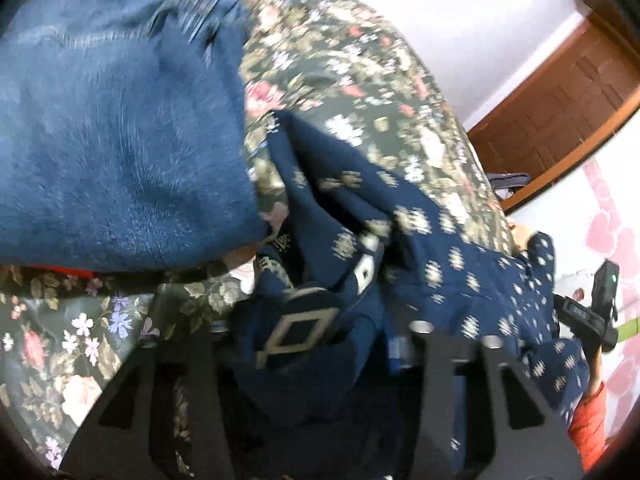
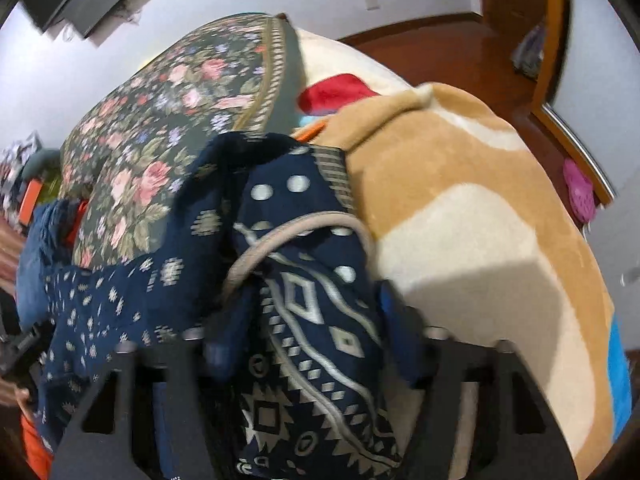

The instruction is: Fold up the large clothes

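Observation:
A navy patterned garment with pale geometric print hangs stretched between both grippers above the bed. My left gripper is shut on one bunched edge of it; the cloth hides the fingertips. My right gripper is shut on the other bunched edge, which drapes over the fingers. The right gripper also shows in the left wrist view at the far right, held by a hand in an orange sleeve. A fuzzy blue garment lies on the bed at the left.
The bed has a dark floral cover, also in the right wrist view. A tan and cream blanket lies on the right, a red cloth behind it. A wooden door and wood floor lie beyond.

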Available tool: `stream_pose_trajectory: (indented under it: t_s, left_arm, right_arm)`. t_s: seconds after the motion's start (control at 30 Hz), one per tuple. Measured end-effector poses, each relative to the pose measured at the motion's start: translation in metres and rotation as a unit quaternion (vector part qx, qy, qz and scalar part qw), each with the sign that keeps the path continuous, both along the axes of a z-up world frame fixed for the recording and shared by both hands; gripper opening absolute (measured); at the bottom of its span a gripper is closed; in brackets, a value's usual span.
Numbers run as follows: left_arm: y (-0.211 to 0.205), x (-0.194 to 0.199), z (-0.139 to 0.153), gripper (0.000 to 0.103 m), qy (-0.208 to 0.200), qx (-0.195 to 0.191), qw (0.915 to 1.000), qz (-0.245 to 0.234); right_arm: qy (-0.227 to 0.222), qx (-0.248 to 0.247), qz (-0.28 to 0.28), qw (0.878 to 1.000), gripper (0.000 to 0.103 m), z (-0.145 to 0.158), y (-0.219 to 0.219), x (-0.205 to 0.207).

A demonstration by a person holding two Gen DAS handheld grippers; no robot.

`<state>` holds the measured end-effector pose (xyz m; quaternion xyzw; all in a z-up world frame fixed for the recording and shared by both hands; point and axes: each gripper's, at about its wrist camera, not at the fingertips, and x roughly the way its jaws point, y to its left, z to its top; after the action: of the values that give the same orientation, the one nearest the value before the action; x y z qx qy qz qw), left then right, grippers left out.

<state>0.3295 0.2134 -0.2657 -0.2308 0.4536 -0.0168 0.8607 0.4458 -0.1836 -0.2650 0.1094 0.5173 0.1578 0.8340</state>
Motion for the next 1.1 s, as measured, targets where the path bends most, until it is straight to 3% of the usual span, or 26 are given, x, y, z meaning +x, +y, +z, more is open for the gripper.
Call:
stream_pose_trajectory:
  t_s: [0.03, 0.07, 0.1, 0.27, 0.47, 0.6, 0.73, 0.9, 1.1]
  left_arm:
    - [-0.003, -0.005, 0.007, 0.028, -0.008, 0.001, 1.0, -0.005]
    - [-0.005, -0.009, 0.014, 0.024, -0.016, -0.003, 0.9998, -0.009]
    - [-0.006, -0.013, 0.021, 0.022, -0.025, -0.005, 0.9996, -0.01]
    - [-0.013, -0.031, 0.065, 0.018, -0.07, -0.01, 0.9973, -0.018]
    - [-0.013, -0.051, 0.122, 0.017, -0.128, 0.019, 0.9915, -0.012]
    - [0.006, -0.053, 0.143, 0.017, -0.152, 0.03, 0.9879, 0.011]
    - [0.033, -0.039, 0.142, 0.017, -0.14, 0.036, 0.9888, 0.035]
    - [0.057, -0.008, 0.125, 0.017, -0.121, 0.044, 0.9901, 0.055]
    - [0.083, 0.048, 0.086, 0.017, -0.066, 0.069, 0.9922, 0.08]
  right_arm:
    - [0.003, 0.006, 0.0, 1.0, 0.032, 0.001, 0.0, -0.001]
    - [0.005, 0.016, 0.004, 1.0, 0.02, 0.003, 0.001, -0.001]
    - [0.005, 0.025, 0.003, 1.0, 0.018, 0.008, 0.0, -0.003]
    - [-0.047, 0.011, 0.012, 0.999, 0.015, 0.047, 0.008, -0.021]
    - [-0.113, 0.025, 0.031, 0.993, 0.013, 0.103, 0.025, -0.034]
    - [-0.147, 0.043, 0.036, 0.988, 0.013, 0.126, 0.041, -0.03]
    - [-0.157, 0.054, 0.037, 0.985, 0.013, 0.128, 0.062, -0.012]
    - [-0.151, 0.041, 0.036, 0.987, 0.013, 0.109, 0.094, 0.018]
    - [-0.106, 0.04, 0.015, 0.993, 0.012, 0.073, 0.114, 0.062]
